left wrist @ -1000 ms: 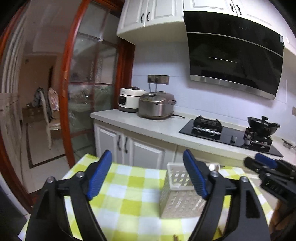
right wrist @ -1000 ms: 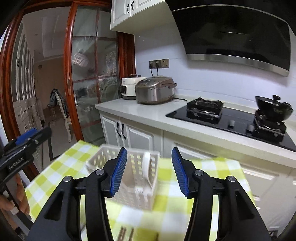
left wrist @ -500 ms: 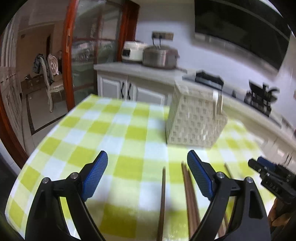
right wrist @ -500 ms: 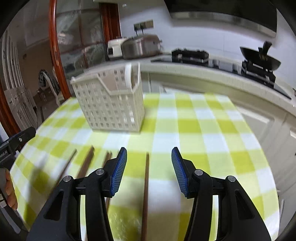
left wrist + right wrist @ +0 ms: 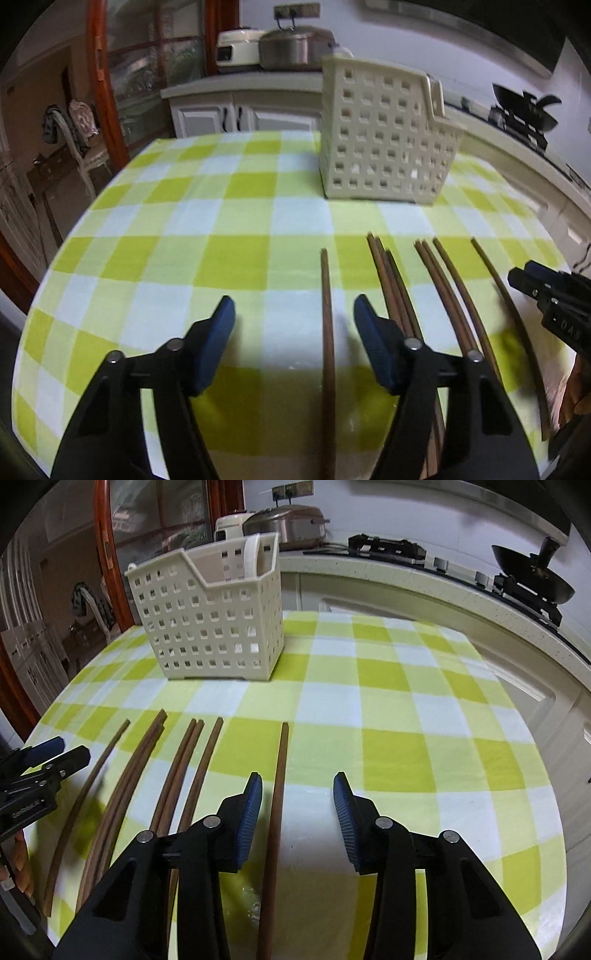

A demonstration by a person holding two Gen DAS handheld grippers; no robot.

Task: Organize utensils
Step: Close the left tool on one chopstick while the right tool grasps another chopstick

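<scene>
In the left wrist view, the left gripper (image 5: pixel 294 316) is seen with its jaws spread wide and nothing held between them. It hangs above a table covered with a yellow-green checked cloth (image 5: pixel 173 221). A single brown chopstick (image 5: pixel 327 332) lies on the cloth between the blue fingertips (image 5: pixel 224 317), pointing away toward the far edge of the table. Further chopsticks (image 5: pixel 439 288) are laid in a loose row to its right, some touching in pairs or threes, the outermost one lying apart near the right edge. A cream perforated basket (image 5: pixel 384 136) stands upright toward the far edge of the table, well apart from the chopstick tips. The right gripper (image 5: pixel 554 299) is seen at the right edge of the view; its jaws cannot be judged from here. A kitchen counter (image 5: pixel 236 85) with a rice cooker (image 5: pixel 295 50) is seen beyond the table.

In the right wrist view, the right gripper (image 5: pixel 297 797) is shown with its jaws wide apart and empty, above the near part of the table. One chopstick (image 5: pixel 277 805) lies just inside the left fingertip (image 5: pixel 251 801), and the remaining chopsticks (image 5: pixel 177 775) fan out to the left across the cloth (image 5: pixel 406 709). The basket (image 5: pixel 210 620) stands near the far left corner, with a white handle-like piece sticking up inside it. The left gripper (image 5: pixel 48 757) is seen at the left edge. A wok (image 5: pixel 532 579) sits on the counter behind.
</scene>
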